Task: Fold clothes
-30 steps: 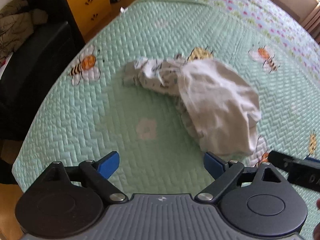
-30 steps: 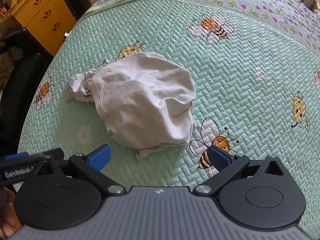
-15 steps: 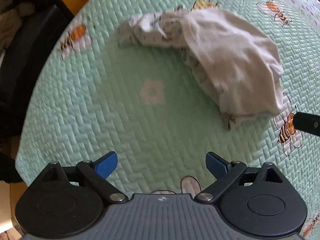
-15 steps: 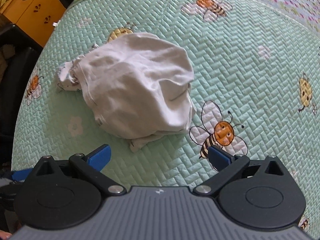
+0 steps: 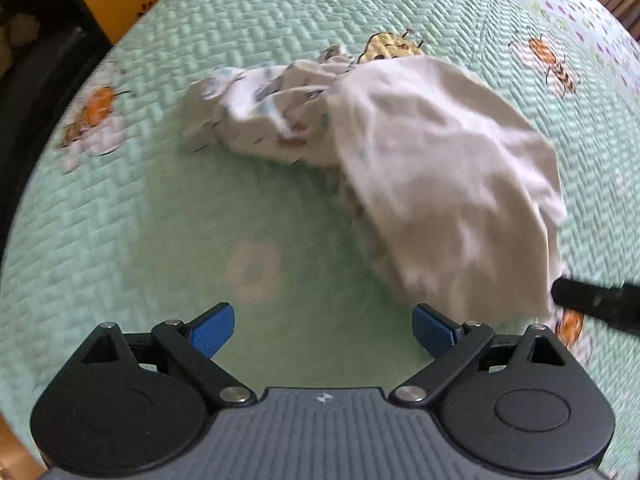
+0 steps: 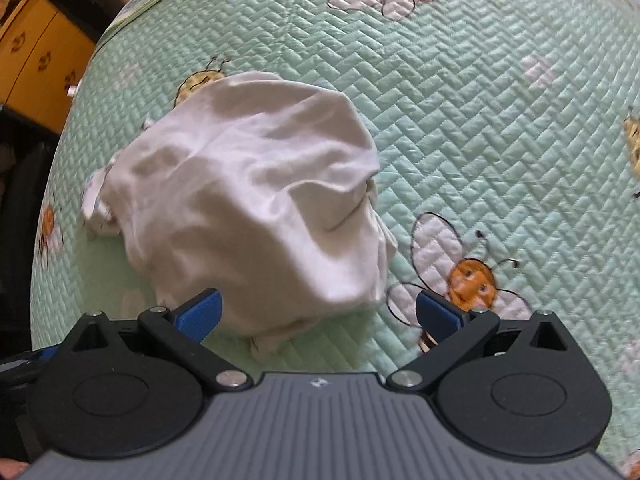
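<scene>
Grippers have closed in on the crumpled white garment [image 6: 256, 208] mid-bed: right gripper [image 6: 318, 314] now straddles its near hem, left gripper [image 5: 323, 328] alongside, both wide open and empty, so grasping comes next

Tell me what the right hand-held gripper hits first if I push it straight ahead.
Probably the crumpled white garment: its near edge lies between the open right hand-held gripper fingers, on the green quilt. Depth is hard to judge.
</scene>
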Tool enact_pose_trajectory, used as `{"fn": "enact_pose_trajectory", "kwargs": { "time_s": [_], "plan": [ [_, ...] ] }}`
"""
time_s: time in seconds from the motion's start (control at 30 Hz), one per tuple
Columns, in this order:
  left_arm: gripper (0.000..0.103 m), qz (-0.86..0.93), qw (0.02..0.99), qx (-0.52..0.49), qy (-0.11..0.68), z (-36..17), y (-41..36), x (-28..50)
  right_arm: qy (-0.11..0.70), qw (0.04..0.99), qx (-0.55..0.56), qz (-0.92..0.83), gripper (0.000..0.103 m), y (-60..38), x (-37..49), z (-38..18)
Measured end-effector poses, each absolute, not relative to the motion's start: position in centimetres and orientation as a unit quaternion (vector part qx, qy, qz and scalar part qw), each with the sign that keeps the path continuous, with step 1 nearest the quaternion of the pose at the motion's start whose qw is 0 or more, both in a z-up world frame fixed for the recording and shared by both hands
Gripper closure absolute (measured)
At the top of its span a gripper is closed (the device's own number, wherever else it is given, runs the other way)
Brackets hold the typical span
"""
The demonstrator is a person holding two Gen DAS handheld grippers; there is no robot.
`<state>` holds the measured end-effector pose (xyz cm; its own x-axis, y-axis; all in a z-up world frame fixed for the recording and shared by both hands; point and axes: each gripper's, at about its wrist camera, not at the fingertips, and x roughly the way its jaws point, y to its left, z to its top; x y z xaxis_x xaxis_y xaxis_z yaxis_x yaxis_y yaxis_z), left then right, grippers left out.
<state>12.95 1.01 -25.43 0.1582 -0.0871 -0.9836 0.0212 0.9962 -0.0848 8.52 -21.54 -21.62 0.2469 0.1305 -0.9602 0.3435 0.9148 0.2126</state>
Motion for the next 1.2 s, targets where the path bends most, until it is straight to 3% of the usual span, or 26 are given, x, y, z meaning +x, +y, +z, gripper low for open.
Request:
{"fn": "enact_pose_trajectory", "kwargs": {
  "time_s": [0.27,0.33,0.4,0.43,0.47,0.5,0.57,1.2],
  "plan": [
    [0.008,-0.032,0.740,-0.022,0.671,-30.6,-2.3,17.5,0.620,0.740,0.249,-0.076,0.004,-22.0,10.9,-27.0],
    [0.012,-0.037,0.736,-0.021,0.675,-31.5,-2.9,18.0,0.617,0.730,0.287,-0.069,0.022,-22.5,11.0,-28.3],
    [0.034,-0.066,0.737,-0.038,0.671,-31.7,-3.1,18.0,0.624,0.725,0.283,-0.067,0.067,-22.4,11.2,-29.0],
    [0.054,-0.076,0.739,-0.043,0.668,-31.4,-3.3,17.9,0.629,0.729,0.263,-0.064,0.078,-22.0,11.3,-28.9],
    [0.060,-0.085,0.740,-0.047,0.665,-31.0,-3.5,17.8,0.630,0.733,0.250,-0.054,0.092,-21.6,11.3,-28.8],
    [0.064,-0.095,0.741,-0.052,0.662,-30.7,-3.7,17.6,0.628,0.737,0.247,-0.041,0.099,-21.3,11.2,-28.5],
    [0.090,-0.106,0.751,-0.051,0.650,-29.6,-3.9,17.1,0.611,0.750,0.252,-0.025,0.099,-21.2,10.9,-27.3],
    [0.092,-0.230,0.821,-0.058,0.520,-13.5,-6.1,4.8,0.421,0.839,0.339,0.062,0.100,-29.6,-2.9,-8.7]
  ]
}}
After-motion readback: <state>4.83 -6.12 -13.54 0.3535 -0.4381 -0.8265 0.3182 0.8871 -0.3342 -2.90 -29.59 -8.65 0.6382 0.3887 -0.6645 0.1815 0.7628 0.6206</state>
